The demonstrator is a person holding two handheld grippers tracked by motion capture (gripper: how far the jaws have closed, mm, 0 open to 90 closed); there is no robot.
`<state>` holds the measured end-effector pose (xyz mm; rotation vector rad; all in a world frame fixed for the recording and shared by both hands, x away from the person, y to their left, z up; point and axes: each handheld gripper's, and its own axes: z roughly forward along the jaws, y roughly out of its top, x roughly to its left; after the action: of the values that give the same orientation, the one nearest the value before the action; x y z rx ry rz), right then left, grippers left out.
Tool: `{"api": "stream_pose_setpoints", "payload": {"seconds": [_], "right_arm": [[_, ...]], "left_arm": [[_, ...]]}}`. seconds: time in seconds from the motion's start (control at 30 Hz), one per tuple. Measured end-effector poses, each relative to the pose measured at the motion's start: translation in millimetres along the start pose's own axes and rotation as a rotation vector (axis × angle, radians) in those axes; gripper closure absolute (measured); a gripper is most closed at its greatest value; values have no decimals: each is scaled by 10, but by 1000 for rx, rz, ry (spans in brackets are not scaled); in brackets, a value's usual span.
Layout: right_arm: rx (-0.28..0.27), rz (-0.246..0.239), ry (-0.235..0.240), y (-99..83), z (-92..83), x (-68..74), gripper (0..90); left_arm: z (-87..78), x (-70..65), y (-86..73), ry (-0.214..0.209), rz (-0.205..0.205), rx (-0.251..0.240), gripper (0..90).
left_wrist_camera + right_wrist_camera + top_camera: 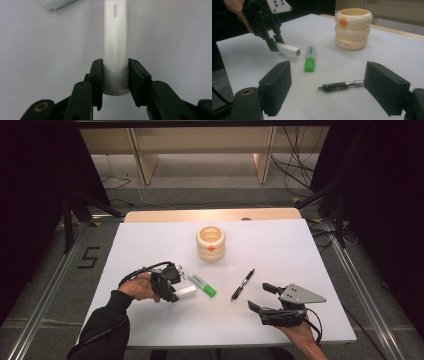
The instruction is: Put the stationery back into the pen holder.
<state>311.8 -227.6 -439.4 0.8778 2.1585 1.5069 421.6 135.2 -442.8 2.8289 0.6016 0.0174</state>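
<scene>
The left gripper (176,285) holds a white glue stick (186,291) by one end, its black fingers (97,75) pressed against both sides of the tube. In the left gripper view the stick runs straight away from the fingers, with the grey letters "GLOO" printed near its far end. In the right gripper view the stick juts out sideways from the fingers, roughly level and just above the white table (300,250), its free end pointing towards a green highlighter (203,285). Whether that end touches the table cannot be told. The highlighter lies flat just beside the stick, its green cap turned towards the person's edge of the table.

The right gripper (261,296) rests low over the near right part of the table, its fingers (277,85) spread wide with nothing between them. A black pen (243,284) lies on the table ahead of it, between the highlighter and the right gripper, apart from both. In the right gripper view the pen sits between the two open fingers but farther off.

A cream ringed holder (210,242) with an orange button on its side stands upright near the middle of the table, well beyond the other things.
</scene>
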Motion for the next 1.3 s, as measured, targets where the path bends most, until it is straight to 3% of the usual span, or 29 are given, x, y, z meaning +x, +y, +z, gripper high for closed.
{"api": "stream_pose_setpoints", "payload": {"seconds": [0.17,0.27,0.33,0.4,0.7,0.87,1.0,1.17,1.3], "right_arm": [[-4,-1,-1,2,-4,1,226],[-4,-6,-6,3,-6,2,226],[-3,-15,-6,4,-4,11,226],[1,-29,-12,7,-2,27,226],[8,-67,-22,20,14,76,226],[31,-150,-38,34,46,172,224],[43,-191,-43,40,73,229,225],[78,-313,-46,49,127,369,230],[74,-398,-55,71,145,481,231]], "left_arm": [[-68,-65,75,-38,-59,-49,664],[-98,-103,121,-54,-68,-69,664],[-110,-131,144,-60,-49,-80,664],[-106,-161,168,-54,-55,-76,664],[-106,-323,306,-104,-60,-85,664],[-115,-396,381,-146,-59,-87,664],[-109,-428,410,-152,-61,-85,664],[-82,-481,445,-162,-48,-74,664],[-88,-525,480,-167,-42,-69,664]]}}
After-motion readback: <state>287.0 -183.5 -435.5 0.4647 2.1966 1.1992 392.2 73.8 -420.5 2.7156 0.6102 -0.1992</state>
